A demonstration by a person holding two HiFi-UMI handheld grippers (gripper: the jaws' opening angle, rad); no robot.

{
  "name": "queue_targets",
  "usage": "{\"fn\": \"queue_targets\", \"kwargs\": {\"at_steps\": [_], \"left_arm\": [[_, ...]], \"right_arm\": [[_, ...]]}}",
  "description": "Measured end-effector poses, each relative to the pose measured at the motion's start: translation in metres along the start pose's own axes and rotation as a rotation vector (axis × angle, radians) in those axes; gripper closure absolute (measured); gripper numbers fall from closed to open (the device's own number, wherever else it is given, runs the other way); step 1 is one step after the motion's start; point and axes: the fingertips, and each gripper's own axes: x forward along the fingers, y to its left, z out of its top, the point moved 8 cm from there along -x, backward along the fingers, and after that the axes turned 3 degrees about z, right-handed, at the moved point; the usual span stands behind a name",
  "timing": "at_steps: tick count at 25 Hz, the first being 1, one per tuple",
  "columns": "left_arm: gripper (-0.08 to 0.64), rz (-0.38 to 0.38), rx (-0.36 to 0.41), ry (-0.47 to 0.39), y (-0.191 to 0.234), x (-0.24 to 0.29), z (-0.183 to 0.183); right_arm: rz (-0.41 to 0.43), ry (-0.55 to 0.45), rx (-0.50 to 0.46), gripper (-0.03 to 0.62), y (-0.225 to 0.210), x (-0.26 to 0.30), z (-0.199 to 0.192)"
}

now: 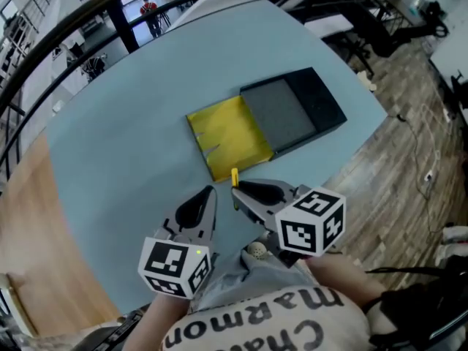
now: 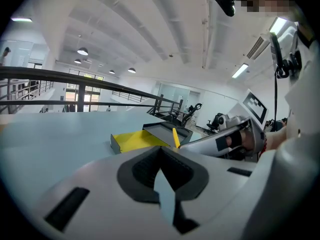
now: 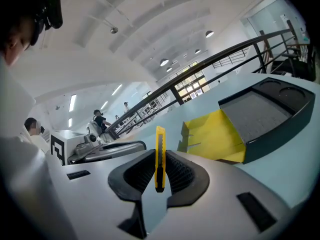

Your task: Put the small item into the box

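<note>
One small item is seen: a slim yellow utility knife (image 3: 160,149), long and flat, with a darker strip down the middle of its narrow face. It is clamped between the ribbed black pads of the right gripper (image 3: 159,156), whose jaws are pressed against its two sides. The knife stands on end, and its upper end rises above the jaw tips. In the head view the knife (image 1: 235,178) is found above the pale blue table (image 1: 110,159), at about 6 o'clock from the box and just short of its near edge.

One box is counted, in two parts. A dark grey tray (image 1: 303,108) with a flat grey floor is partly drawn out of a yellow sleeve (image 1: 227,134), which lies at about 8 o'clock from the tray.

Two grippers are counted. The left gripper (image 1: 210,191) is held at 9 o'clock from the right gripper (image 1: 237,190), just beside it. Its jaws are brought together at the tips, and nothing is held between them.
</note>
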Motion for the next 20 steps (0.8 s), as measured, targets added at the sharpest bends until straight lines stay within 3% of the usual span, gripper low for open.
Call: {"fn": "queue_targets", "kwargs": {"at_steps": [9,20], "left_arm": [[0.56,-0.054,0.042,-0.071,0.023,0.0,0.041],[0.56,-0.044,-0.002,-0.102,0.031,0.011,0.041]], "right_arm": [[-0.048,-0.037,-0.073,0.514,0.022,0.012,0.036],[-0.078,-0.018,-0.132,0.514,0.007,0.017,0.055]]}}
